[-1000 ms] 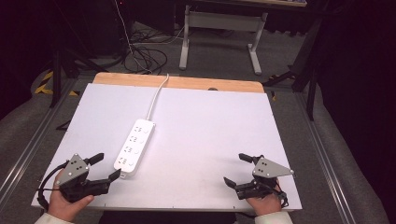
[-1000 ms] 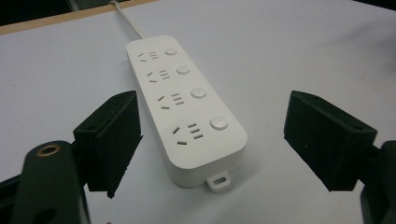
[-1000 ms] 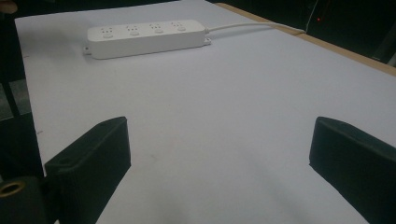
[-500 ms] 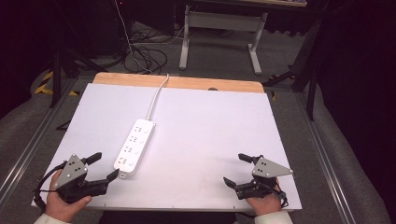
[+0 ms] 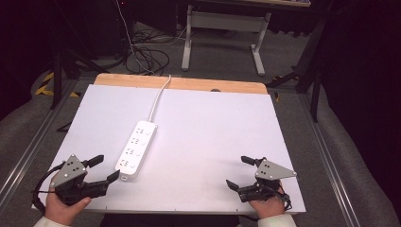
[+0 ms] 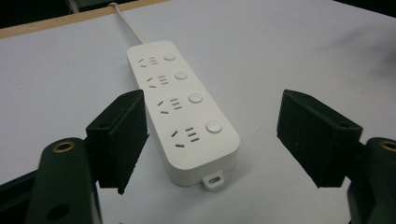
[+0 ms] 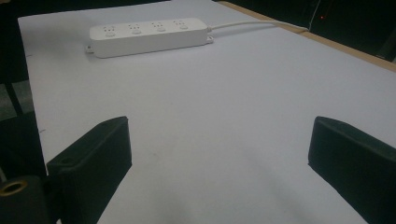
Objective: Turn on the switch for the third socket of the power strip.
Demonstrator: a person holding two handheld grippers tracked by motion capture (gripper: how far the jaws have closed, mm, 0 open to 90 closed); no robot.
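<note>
A white power strip [image 5: 137, 149] with several sockets and round switches lies left of centre on the white tabletop [image 5: 213, 127]; its white cord [image 5: 158, 97] runs off over the far edge. My left gripper [image 5: 105, 168] rests at the near left corner, open, its jaws just short of the strip's near end; the strip [image 6: 182, 109] lies straight ahead between them in the left gripper view. My right gripper [image 5: 239, 172] sits open near the front right, empty, facing across bare table toward the strip [image 7: 149, 35].
A wooden strip [image 5: 179, 84] borders the table's far edge. Beyond it on the floor stand a white desk frame [image 5: 222, 33] and tangled black cables [image 5: 142, 54]. Grey rails run along both sides of the table.
My left gripper has slid slightly toward the near left; the right gripper and the power strip have not moved.
</note>
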